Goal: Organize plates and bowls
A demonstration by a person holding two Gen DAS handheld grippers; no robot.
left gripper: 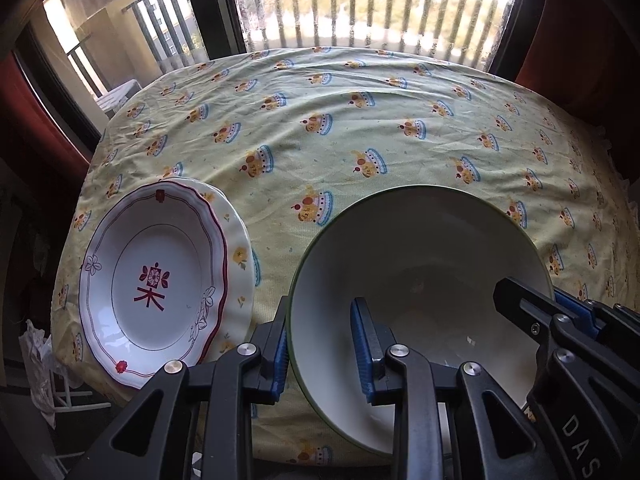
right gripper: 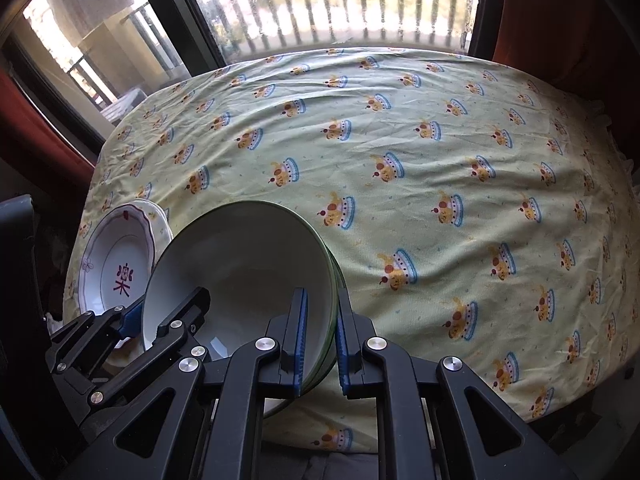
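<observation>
Tablecloth (right gripper: 440, 152) far side bare, both claws clamp bowl (left gripper: 416, 264) rim

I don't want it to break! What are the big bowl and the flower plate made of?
The big bowl looks like glazed ceramic, or maybe melamine: smooth white inside, shiny spots, thin green rim. The flower plate looks the same kind: glossy white, printed red pattern, wavy edge. Looks alone can't tell which. The tablecloth is wrinkly printed fabric.
</observation>
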